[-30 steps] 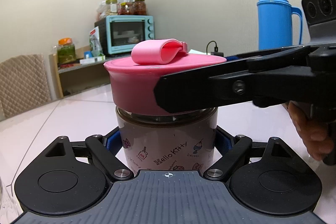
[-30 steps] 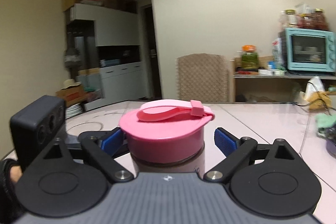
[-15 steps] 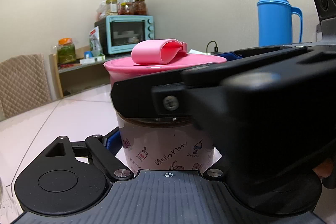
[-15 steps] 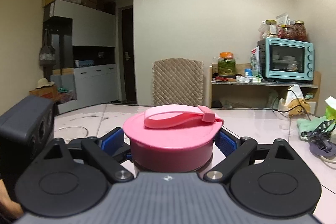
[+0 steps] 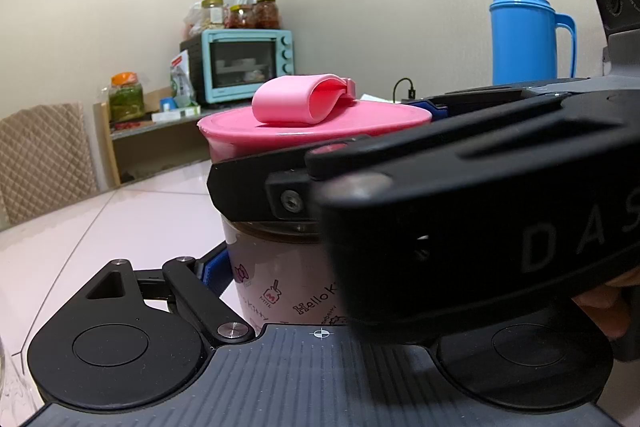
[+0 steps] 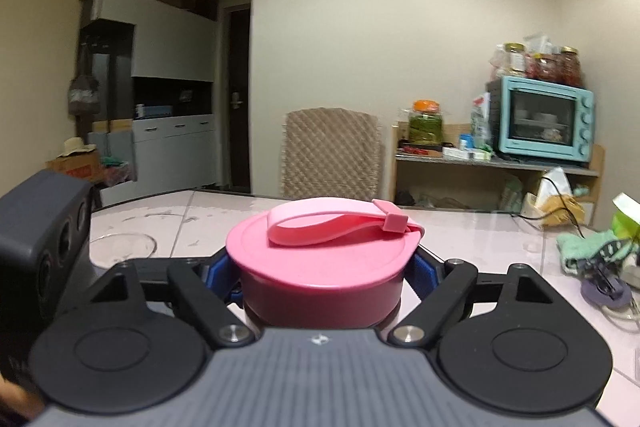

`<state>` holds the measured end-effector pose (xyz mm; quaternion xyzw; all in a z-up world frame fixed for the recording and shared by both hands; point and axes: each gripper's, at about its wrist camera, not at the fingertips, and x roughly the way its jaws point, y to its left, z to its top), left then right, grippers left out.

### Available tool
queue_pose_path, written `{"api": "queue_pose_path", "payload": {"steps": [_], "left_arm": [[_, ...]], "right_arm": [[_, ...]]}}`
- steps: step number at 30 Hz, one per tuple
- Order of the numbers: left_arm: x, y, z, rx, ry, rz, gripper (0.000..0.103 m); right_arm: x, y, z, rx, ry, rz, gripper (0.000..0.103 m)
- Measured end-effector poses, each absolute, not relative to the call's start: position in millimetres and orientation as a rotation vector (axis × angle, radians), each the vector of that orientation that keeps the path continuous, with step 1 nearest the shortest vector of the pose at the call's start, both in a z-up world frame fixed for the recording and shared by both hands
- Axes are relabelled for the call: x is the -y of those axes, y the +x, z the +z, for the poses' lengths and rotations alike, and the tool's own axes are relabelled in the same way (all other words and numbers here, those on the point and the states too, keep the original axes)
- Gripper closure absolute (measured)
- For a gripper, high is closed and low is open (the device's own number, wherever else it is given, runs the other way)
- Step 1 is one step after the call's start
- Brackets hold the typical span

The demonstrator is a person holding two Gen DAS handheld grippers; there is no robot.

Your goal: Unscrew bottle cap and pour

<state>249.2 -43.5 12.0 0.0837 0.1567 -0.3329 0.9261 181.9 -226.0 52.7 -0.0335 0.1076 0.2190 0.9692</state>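
A glass bottle [image 5: 280, 287] with cartoon print stands upright on the white table, and my left gripper [image 5: 288, 277] is shut on its body. Only that gripper's left blue pad [image 5: 214, 273] shows. The wide pink cap [image 5: 312, 131] with a folded strap sits on the bottle's neck. In the right wrist view my right gripper [image 6: 322, 271] is shut on the cap [image 6: 320, 267], a blue pad pressed against each side. From the left wrist view its black finger [image 5: 248, 191] crosses the cap's front and hides the bottle's right half.
A clear glass [image 6: 120, 247] stands on the table to the left of the bottle. A blue thermos [image 5: 524, 31] is at the back right. A green cloth and cables [image 6: 592, 251] lie at the right. A chair [image 6: 330, 153] stands behind the table.
My right gripper slid in level with the cap and its jaws closed from wide apart onto the cap's sides. The left gripper and the bottle stayed still.
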Motion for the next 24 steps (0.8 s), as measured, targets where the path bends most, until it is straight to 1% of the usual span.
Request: {"api": "queue_pose_path", "payload": {"steps": [6, 15, 24], "left_arm": [[44, 250, 13, -0.322, 0.171, -0.683, 0.013], [45, 250, 13, -0.323, 0.167, -0.685, 0.013], [45, 253, 12, -0.316, 0.167, -0.681, 0.013]], "right_arm": [[248, 194, 56, -0.223, -0.102, 0.621, 0.018], [283, 220, 61, -0.235, -0.046, 0.885, 0.018], [287, 217, 71, -0.204, -0.067, 0.902, 0.018]]}}
